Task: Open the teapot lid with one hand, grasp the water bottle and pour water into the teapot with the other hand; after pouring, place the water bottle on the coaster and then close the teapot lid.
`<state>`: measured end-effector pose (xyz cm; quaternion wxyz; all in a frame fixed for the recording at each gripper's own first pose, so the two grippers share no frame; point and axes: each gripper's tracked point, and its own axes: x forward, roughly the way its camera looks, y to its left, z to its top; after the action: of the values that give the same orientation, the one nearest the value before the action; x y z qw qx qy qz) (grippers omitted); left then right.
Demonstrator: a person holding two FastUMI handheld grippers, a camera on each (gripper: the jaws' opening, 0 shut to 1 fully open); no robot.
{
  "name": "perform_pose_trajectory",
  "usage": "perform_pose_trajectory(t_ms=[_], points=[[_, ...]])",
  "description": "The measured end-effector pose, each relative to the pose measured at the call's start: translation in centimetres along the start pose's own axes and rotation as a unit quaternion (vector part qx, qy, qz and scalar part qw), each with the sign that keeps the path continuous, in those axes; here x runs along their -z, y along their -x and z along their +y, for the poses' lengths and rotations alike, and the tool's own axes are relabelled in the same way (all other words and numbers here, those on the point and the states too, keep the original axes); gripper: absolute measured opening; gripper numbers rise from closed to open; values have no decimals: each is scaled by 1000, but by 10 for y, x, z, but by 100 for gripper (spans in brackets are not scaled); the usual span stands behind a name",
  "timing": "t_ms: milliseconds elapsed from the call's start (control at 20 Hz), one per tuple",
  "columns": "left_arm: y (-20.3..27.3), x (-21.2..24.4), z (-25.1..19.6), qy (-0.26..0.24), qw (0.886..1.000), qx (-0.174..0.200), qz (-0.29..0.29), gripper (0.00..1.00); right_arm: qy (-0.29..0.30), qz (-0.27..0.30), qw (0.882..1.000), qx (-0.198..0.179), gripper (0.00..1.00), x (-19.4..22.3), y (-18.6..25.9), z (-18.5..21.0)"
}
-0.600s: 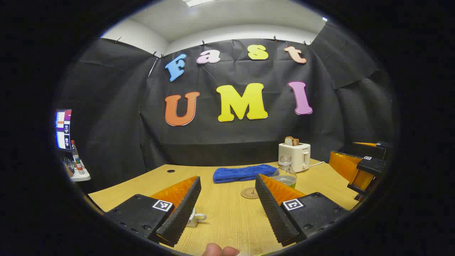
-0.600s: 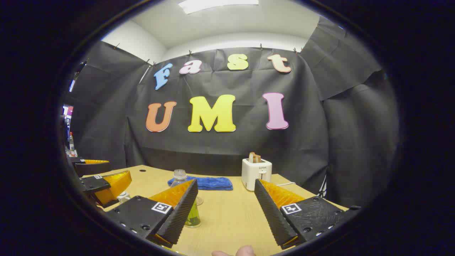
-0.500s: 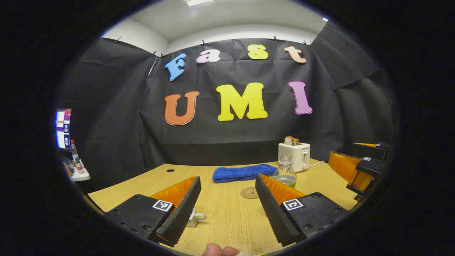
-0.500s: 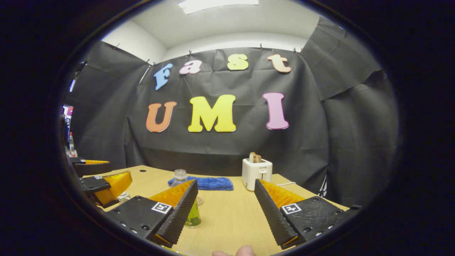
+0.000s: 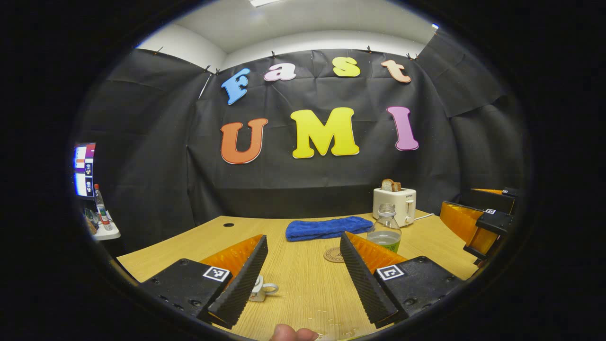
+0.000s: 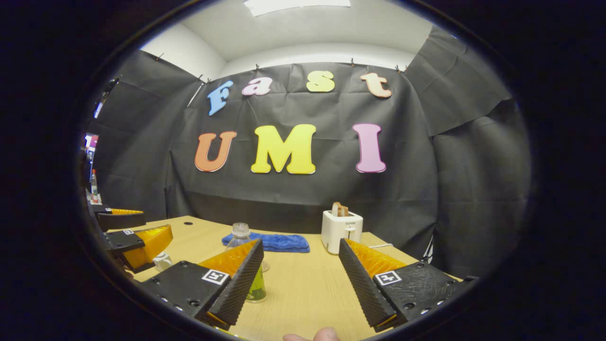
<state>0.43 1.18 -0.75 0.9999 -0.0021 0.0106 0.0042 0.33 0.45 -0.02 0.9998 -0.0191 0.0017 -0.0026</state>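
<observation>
My left gripper [image 5: 303,239] is open over the wooden table [image 5: 303,293], nothing between its fingers. A small white teapot [image 5: 259,289] peeks out beside its left finger, mostly hidden by it. Farther back lie a round brown coaster [image 5: 334,255] and a clear uncapped water bottle [image 5: 386,232] with a green label. My right gripper [image 6: 300,242] is open too, and the bottle [image 6: 240,235] stands behind its left finger, untouched. In the right gripper view the left gripper [image 6: 135,241] hangs at the far left, near the teapot [image 6: 163,260].
A blue towel [image 5: 326,227] lies at the back of the table, and a white toaster [image 5: 394,204] holding bread stands to its right. The right gripper [image 5: 478,222] shows at the table's right side. A monitor [image 5: 84,170] stands off the table at left.
Both views have shifted only slightly. In the left gripper view the bottle and coaster sit a little farther right. Both grippers stay open and nothing was touched.
</observation>
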Motion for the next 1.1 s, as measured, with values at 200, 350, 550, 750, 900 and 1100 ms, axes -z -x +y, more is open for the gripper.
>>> perform_pose_trajectory(t_ms=[200,350,550,750,900,1100], points=[[0,-1,0,-1,1000,0,0,96,4,-4,1000,0,96,-3,1,-1],[1,-1,0,-2,1000,1,0,96,2,-5,1000,-1,96,-4,3,0],[2,-1,-2,-2,1000,0,-2,96,2,-4,1000,-4,95,-2,3,2],[4,-5,-4,-11,1000,-3,-7,96,1,-4,1000,-14,96,1,3,2],[7,-4,7,-7,1000,-6,-12,98,2,4,1000,-22,96,9,3,-1],[16,20,37,-6,999,-35,8,99,-9,7,1000,-18,95,19,1,-9]])
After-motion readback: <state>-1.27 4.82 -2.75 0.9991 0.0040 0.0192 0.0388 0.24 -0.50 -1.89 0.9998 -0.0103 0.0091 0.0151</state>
